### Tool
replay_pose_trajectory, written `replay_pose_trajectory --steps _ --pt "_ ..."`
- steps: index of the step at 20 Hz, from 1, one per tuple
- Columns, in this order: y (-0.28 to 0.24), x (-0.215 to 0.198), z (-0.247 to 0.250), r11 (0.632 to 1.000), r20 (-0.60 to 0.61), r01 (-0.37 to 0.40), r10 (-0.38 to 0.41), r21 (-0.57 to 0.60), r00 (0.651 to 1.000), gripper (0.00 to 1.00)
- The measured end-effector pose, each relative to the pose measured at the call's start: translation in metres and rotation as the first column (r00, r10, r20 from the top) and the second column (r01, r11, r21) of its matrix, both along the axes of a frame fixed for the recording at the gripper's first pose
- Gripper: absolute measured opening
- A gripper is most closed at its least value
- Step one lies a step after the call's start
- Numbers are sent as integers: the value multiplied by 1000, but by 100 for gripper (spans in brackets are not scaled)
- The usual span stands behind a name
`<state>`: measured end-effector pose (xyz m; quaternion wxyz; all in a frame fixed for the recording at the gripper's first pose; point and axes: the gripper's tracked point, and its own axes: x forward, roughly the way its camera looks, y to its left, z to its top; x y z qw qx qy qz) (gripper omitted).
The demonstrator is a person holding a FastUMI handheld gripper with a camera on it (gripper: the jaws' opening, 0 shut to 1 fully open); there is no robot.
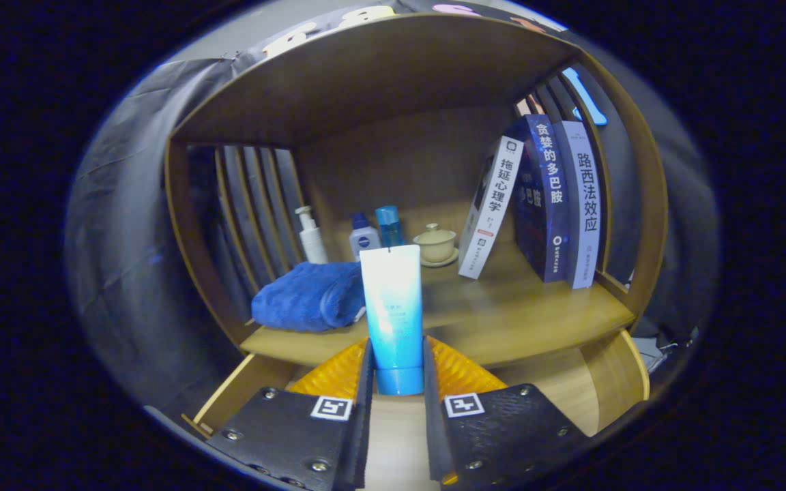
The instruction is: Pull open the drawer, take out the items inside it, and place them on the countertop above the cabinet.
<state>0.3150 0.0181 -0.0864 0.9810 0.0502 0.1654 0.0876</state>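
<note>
The tube (393,310), clamped between the fingers (338,372), fades from white at its top to sky blue at its cap end. The fingers are ribbed amber-orange, on black mounts carrying small black-and-white square markers. Left of the tube lies a royal-blue towel (308,298). Behind the tube stand a white pump bottle (312,236), a white bottle with a blue cap (364,235), a translucent blue bottle (389,226) and a cream lidded cup (436,243). Right of the tube, the books (543,204) show white and navy spines. The surface (536,307) and the drawer (604,382) are honey-toned wood.
</note>
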Motion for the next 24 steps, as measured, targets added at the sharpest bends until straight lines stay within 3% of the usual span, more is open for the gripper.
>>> replay_pose_trajectory --steps 7,13,19,24 --pt "-11 59 -47 992 -58 115 -118 -55 991 35" --pt "-10 82 -49 986 11 130 -129 -104 992 37" --pt "-10 92 -48 986 -1 138 -139 -96 990 37" --pt "-9 70 -35 983 5 126 -126 -132 992 79"
